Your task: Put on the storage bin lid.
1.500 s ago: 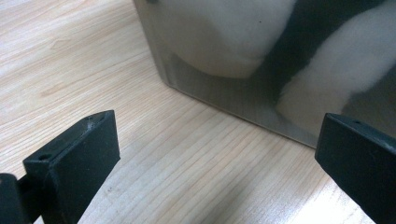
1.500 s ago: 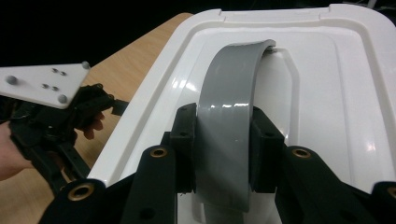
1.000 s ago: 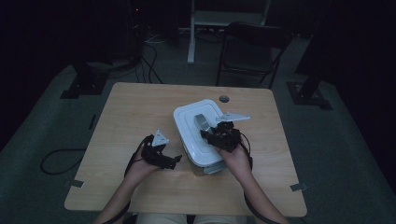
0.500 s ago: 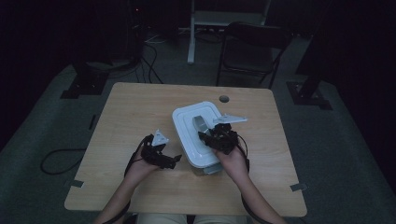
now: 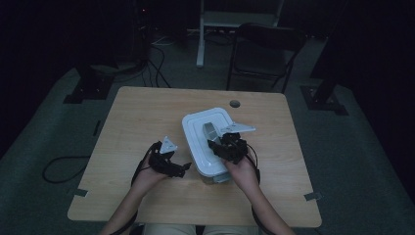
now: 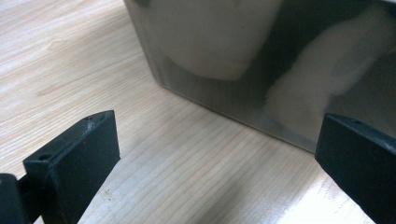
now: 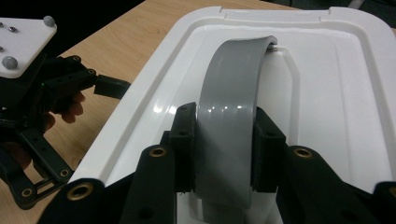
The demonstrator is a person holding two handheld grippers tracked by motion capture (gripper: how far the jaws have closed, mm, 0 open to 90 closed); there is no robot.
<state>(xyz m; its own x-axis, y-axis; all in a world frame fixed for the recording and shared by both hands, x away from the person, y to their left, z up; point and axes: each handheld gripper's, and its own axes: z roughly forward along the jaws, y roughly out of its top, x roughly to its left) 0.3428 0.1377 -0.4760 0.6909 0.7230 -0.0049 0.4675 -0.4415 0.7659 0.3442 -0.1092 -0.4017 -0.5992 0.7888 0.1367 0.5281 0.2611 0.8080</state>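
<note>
High view: my right gripper (image 5: 218,145) clamps the grey handle (image 7: 229,107) of the white bin (image 5: 195,129) mid-table (image 5: 147,107); left gripper (image 5: 183,169) gapes wide toward the near edge.

Both forearms come in over the worktop's near edge. The left tool (image 5: 183,170) rests low, jaws wide apart. The right tool (image 7: 223,151) has its jaws clamped on a grey handle (image 7: 231,112).
</note>
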